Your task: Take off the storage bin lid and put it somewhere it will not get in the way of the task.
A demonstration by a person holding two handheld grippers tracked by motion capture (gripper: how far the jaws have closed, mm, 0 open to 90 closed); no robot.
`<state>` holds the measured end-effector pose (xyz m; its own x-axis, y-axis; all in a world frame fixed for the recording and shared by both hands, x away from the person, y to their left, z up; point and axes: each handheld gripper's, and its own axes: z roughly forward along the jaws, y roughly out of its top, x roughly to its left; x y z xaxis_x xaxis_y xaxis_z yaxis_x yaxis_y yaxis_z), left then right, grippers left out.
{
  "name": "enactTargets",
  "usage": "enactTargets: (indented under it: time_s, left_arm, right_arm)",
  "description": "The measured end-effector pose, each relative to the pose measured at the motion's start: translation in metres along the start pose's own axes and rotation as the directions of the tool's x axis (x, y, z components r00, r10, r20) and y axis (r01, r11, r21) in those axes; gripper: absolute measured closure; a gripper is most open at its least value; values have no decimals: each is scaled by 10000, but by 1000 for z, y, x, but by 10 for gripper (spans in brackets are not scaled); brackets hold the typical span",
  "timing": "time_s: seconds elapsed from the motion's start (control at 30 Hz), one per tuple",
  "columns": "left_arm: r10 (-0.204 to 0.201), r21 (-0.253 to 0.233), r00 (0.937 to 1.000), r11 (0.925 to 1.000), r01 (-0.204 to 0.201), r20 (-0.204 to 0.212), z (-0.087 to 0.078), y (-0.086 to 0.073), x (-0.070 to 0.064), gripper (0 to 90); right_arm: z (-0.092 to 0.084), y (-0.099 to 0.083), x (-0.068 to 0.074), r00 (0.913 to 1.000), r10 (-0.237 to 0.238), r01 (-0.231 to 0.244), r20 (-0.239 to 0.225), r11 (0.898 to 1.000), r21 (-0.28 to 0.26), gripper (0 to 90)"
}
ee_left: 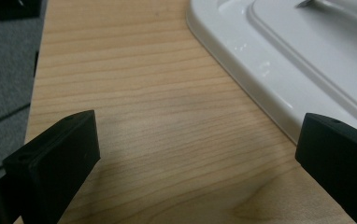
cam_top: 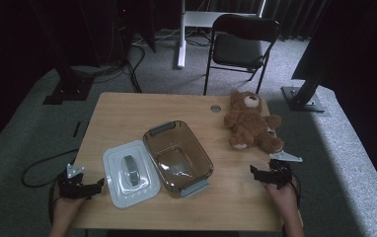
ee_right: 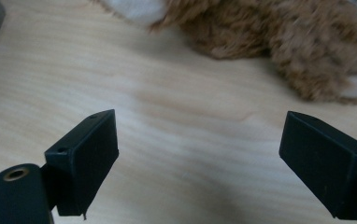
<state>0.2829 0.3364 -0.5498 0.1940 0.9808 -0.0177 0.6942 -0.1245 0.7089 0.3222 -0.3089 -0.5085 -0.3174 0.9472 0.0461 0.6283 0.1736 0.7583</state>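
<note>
So the left gripper sits at the table's near left edge, jaws spread wide with nothing but bare wood between them, and the white lid lies flat just beside it, right up against the open brown box. Over on the right, the right gripper has its jaws wide apart too, gripping nothing, pointed at the teddy, which lies near the far right corner, close but not touching.
</note>
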Motion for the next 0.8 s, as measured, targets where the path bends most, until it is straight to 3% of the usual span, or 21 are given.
enactTargets:
  time_s: [0.1, 0.33, 0.57, 0.8]
  left_arm:
    - [-183, 321, 9998, 9993, 186, -95, 6, 1, 1, 6]
    - [-42, 241, 9988, 9997, 54, -483, 9, 1, -3, 7]
    - [-48, 154, 9988, 9999, 55, -487, 10, 1, -4, 7]
    - [21, 164, 9990, 9999, -14, -443, 11, 2, -5, 7]
  right_arm:
    - [0, 12, -3, 9999, 100, -99, 124, 9999, -81, 111]
    - [5, 41, -14, 9970, 665, -645, 385, 9965, -525, 111]
    - [11, 76, -21, 9952, 671, -628, 716, 9962, -598, 111]
    - [19, 106, -32, 9922, 1040, -998, 690, 9930, -627, 111]
